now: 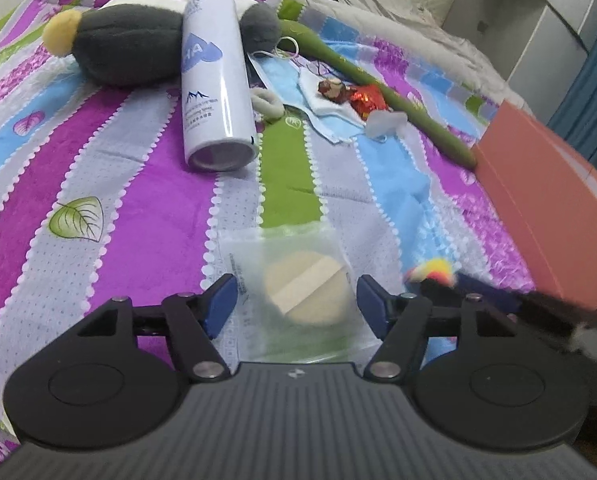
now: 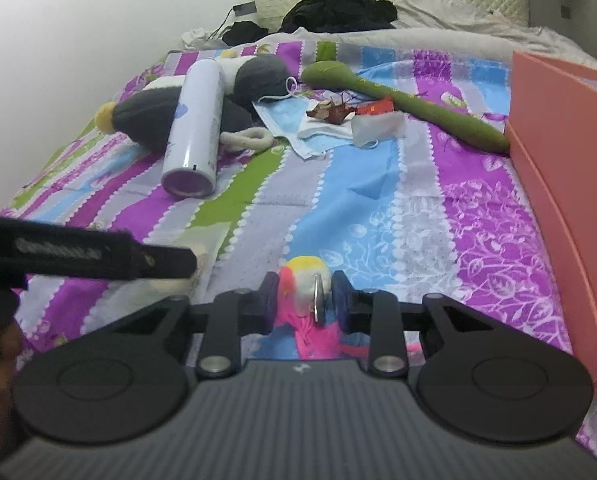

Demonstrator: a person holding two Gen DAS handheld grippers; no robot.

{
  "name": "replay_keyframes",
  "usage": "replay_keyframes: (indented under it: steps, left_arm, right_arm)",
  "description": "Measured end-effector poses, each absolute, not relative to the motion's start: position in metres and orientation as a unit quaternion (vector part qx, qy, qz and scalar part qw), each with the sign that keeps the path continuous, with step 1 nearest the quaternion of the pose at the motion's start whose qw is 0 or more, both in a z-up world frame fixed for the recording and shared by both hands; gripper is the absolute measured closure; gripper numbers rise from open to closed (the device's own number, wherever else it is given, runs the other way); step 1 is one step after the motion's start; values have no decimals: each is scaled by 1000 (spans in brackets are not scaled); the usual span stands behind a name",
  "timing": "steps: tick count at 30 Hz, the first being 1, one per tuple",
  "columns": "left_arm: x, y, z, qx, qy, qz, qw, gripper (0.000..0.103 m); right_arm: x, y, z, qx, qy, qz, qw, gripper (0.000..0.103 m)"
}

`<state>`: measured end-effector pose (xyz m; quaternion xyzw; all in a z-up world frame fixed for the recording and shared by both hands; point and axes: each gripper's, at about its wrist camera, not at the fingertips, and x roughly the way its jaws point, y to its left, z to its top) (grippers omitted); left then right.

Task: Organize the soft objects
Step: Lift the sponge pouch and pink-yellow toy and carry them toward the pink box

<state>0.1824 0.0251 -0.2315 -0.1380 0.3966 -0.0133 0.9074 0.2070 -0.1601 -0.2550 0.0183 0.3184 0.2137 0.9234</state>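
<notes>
Left gripper (image 1: 294, 300) open wide around bagged puff (image 1: 302, 290) on bed (image 1: 146, 184). Right gripper (image 2: 304, 300) clamped on pink toy (image 2: 304, 288).

"HA" on white spray can (image 1: 214, 76)

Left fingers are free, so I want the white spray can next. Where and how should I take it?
Grip the white spray can around its cylindrical body near the base end, which faces the left gripper. Come from above with the fingers straddling its width. Its far end leans on the grey plush toy, so the near half is probably clearer.
</notes>
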Motion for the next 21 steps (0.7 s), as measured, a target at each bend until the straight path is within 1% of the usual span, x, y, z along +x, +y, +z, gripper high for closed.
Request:
replay_keyframes:
  steps: [4,7,9,11,13,21]
  left_arm:
    - [185,17,-236,-106,400,-12,910,32]
    - [186,7,-239,-70,404,-14,912,34]
    - [186,2,-241,-58,404,-17,913,37]
    - [184,-2,-243,-47,403,-15,914,46]
    - [183,-4,-242,-44,401,-14,915,51]
    - [178,1,-237,-64,396,-18,916,61]
  right_arm:
    - [204,-167,-248,7,298,187,936,71]
    - [209,-172,-251,6,313,174,934,71]
    - [211,-173,-254,4,321,173,931,71]
    - [212,-171,-256,-4,325,174,930,71]
    - [210,-168,-256,-10,324,177,929,71]
    - [205,-166,-255,-10,325,178,929,71]
